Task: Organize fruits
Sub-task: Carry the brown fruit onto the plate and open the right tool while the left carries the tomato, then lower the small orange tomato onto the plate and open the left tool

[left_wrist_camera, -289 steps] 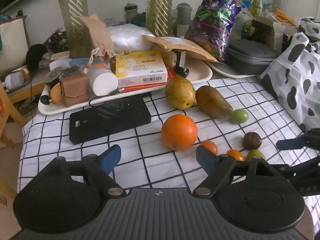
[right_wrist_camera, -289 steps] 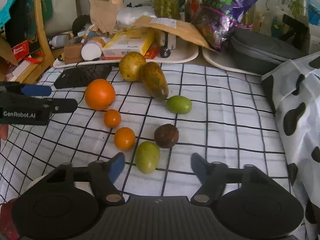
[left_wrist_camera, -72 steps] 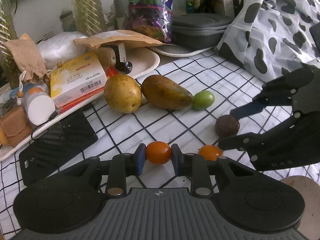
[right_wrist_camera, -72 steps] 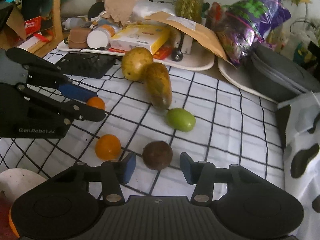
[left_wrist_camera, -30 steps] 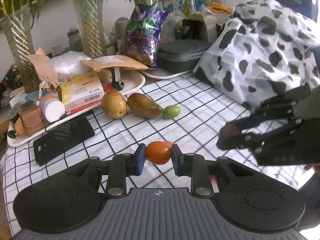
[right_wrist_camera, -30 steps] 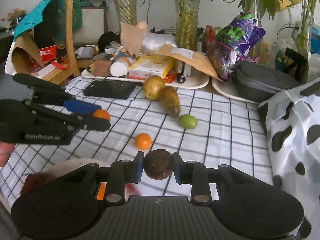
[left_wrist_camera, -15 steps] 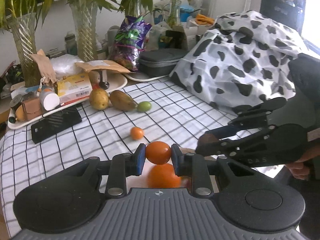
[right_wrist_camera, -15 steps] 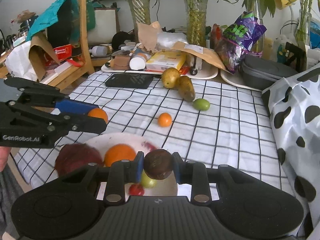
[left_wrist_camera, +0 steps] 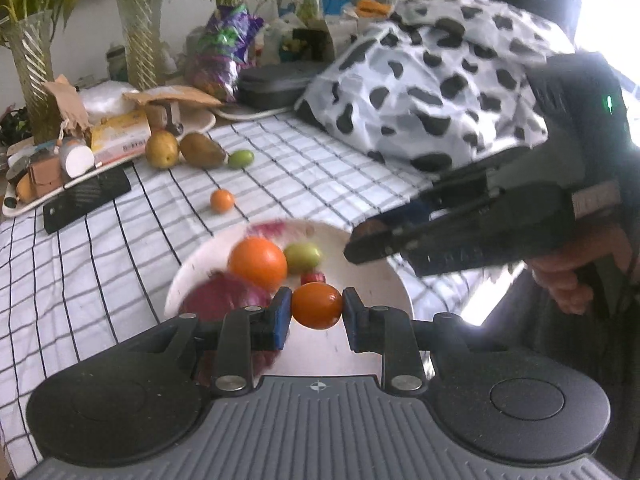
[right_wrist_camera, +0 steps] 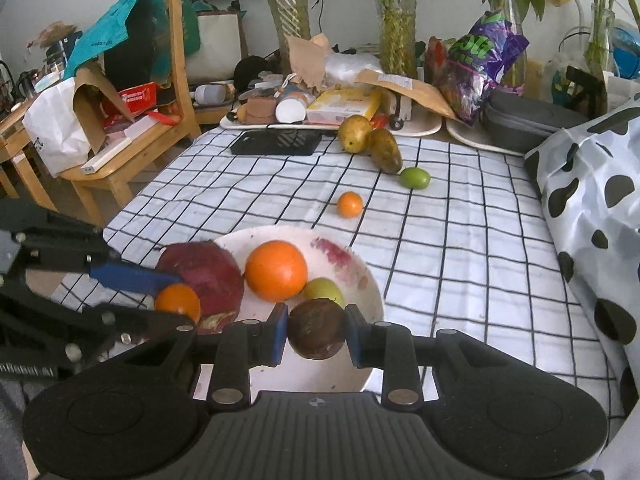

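Note:
My left gripper point(left_wrist_camera: 316, 307) is shut on a small orange fruit point(left_wrist_camera: 317, 306) and holds it over the white plate point(left_wrist_camera: 372, 276). My right gripper point(right_wrist_camera: 316, 334) is shut on a dark brown round fruit point(right_wrist_camera: 316, 334) above the plate's near rim point(right_wrist_camera: 372, 280). The plate holds a big orange point(right_wrist_camera: 276, 265), a purple-red fruit point(right_wrist_camera: 204, 270), a green fruit point(right_wrist_camera: 324, 290) and a small red one point(left_wrist_camera: 313, 278). On the checked cloth lie another small orange fruit point(right_wrist_camera: 349, 204), a green fruit point(right_wrist_camera: 415, 177), a brown mango point(right_wrist_camera: 385, 149) and a yellow pear point(right_wrist_camera: 354, 133).
A black power bank point(right_wrist_camera: 276, 143) lies at the far left of the cloth. White trays point(right_wrist_camera: 420, 126) with boxes and bags, and glass vases point(right_wrist_camera: 394, 40), stand behind. A cow-print bag point(right_wrist_camera: 592, 208) fills the right side. A wooden chair point(right_wrist_camera: 132, 128) stands left of the table.
Both grippers have come lower and closer over the plate with their fruits still held. The fruits on the cloth have not moved.

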`<state>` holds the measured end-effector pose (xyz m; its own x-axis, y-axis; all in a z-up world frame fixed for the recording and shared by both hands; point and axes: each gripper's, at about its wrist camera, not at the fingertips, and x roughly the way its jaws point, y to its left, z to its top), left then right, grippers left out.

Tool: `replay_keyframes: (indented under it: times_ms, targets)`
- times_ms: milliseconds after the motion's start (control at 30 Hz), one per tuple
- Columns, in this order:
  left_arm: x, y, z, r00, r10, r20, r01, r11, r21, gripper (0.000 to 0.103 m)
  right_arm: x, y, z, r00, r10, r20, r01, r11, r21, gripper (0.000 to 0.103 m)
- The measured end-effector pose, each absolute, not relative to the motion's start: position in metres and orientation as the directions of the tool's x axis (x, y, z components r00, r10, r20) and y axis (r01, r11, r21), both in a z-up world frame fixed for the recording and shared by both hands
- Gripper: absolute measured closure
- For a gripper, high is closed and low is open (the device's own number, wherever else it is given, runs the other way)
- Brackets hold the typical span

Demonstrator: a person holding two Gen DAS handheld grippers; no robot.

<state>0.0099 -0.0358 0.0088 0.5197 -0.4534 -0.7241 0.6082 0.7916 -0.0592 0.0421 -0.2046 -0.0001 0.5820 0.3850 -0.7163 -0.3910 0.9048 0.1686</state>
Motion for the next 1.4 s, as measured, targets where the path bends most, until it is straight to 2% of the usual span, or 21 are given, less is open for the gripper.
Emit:
replay_keyframes:
  times_ms: [433, 800, 833, 900, 933, 967, 1000, 1033, 1067, 1167, 1400]
  targets:
    - [0.003, -0.045, -0.016, 0.416, -0.392, -0.821, 0.637, 0.769, -0.045, 0.076, 0.043, -0.192, -0.014, 0.486, 0.398, -0.778, -0.411, 0.89, 0.199, 0.071]
    - [0.006, -0.049, -0.021, 0.419, -0.348, -0.839, 0.627, 0.779, -0.01, 0.076, 0.043, -0.188, -0.02, 0.448, 0.402, -0.799, -0.419, 0.883, 0.209, 0.07]
    - [0.007, -0.049, -0.021, 0.421, -0.343, -0.84, 0.625, 0.781, -0.006, 0.076, 0.044, -0.188, -0.021, 0.446, 0.404, -0.799, -0.417, 0.884, 0.214, 0.068]
    - [0.008, -0.051, -0.022, 0.42, -0.326, -0.847, 0.619, 0.786, 0.005, 0.075, 0.045, -0.189, -0.02, 0.446, 0.407, -0.797, -0.406, 0.886, 0.225, 0.054]
    - [0.008, -0.052, -0.023, 0.419, -0.32, -0.85, 0.619, 0.785, 0.009, 0.075, 0.045, -0.191, -0.02, 0.449, 0.408, -0.795, -0.4, 0.887, 0.229, 0.051]
    - [0.009, -0.052, -0.024, 0.417, -0.315, -0.853, 0.62, 0.784, 0.014, 0.075, 0.045, -0.192, -0.019, 0.454, 0.407, -0.792, -0.394, 0.89, 0.231, 0.045]
    - [0.008, -0.053, -0.025, 0.415, -0.308, -0.856, 0.623, 0.782, 0.021, 0.074, 0.046, -0.192, -0.018, 0.461, 0.404, -0.79, -0.391, 0.892, 0.228, 0.035]
    - [0.008, -0.054, -0.025, 0.416, -0.306, -0.857, 0.626, 0.78, 0.025, 0.068, 0.046, -0.192, -0.017, 0.47, 0.396, -0.789, -0.385, 0.896, 0.22, 0.03]
    - [0.007, -0.055, -0.024, 0.419, -0.306, -0.855, 0.628, 0.777, 0.029, 0.058, 0.046, -0.193, -0.016, 0.48, 0.39, -0.786, -0.381, 0.9, 0.213, 0.025]
    - [0.005, -0.054, -0.022, 0.43, -0.321, -0.844, 0.631, 0.775, 0.026, 0.045, 0.046, -0.196, -0.013, 0.494, 0.386, -0.779, -0.371, 0.904, 0.213, 0.019]
    - [0.006, -0.054, -0.021, 0.432, -0.333, -0.838, 0.631, 0.776, 0.017, 0.045, 0.047, -0.202, -0.011, 0.531, 0.344, -0.774, -0.323, 0.927, 0.19, 0.011]
